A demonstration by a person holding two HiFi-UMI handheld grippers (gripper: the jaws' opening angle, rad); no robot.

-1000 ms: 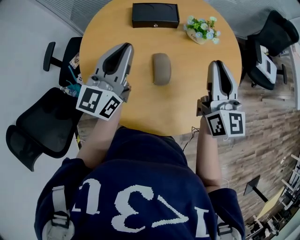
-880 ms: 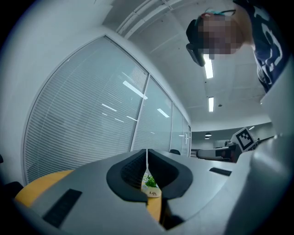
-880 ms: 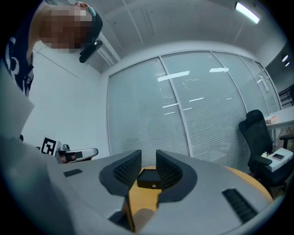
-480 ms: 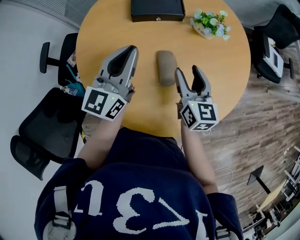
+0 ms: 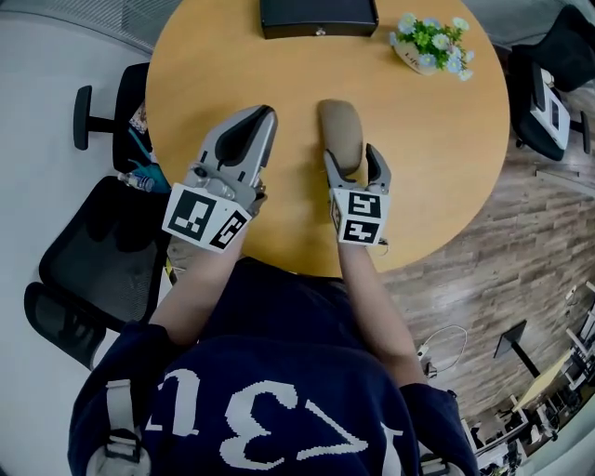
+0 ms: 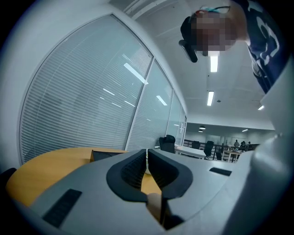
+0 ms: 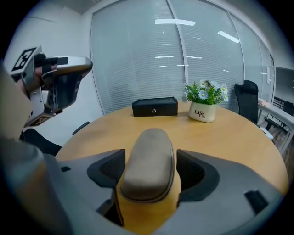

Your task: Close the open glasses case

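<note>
The glasses case (image 5: 338,130) is a taupe, smooth-skinned oblong with rounded ends and a domed top. In my right gripper view a thin dark seam runs round its near end, low down, with the lid sitting down on the base. I cannot tell whether it is latched.

It lies flat on the round wooden surface (image 5: 446,139), near the middle and a little toward my side. Its long axis runs away from me toward the black box (image 5: 319,14) at the far edge, with the far end leaning slightly to the left in the head view. That axis lines up closely with the way my right hand-held gripper (image 5: 351,164) points.

The jaws of that hand-held gripper have just been opening and stand wide. The near end of the case sits between them, and a sliver of surface shows on each side, so the pads do not press on it.

My left hand-held gripper (image 5: 261,121) hovers to the left of the case, apart from it, its jaws closed together on nothing.

A small white pot of flowers (image 5: 432,42) stands at the far right, well apart from the case.
</note>
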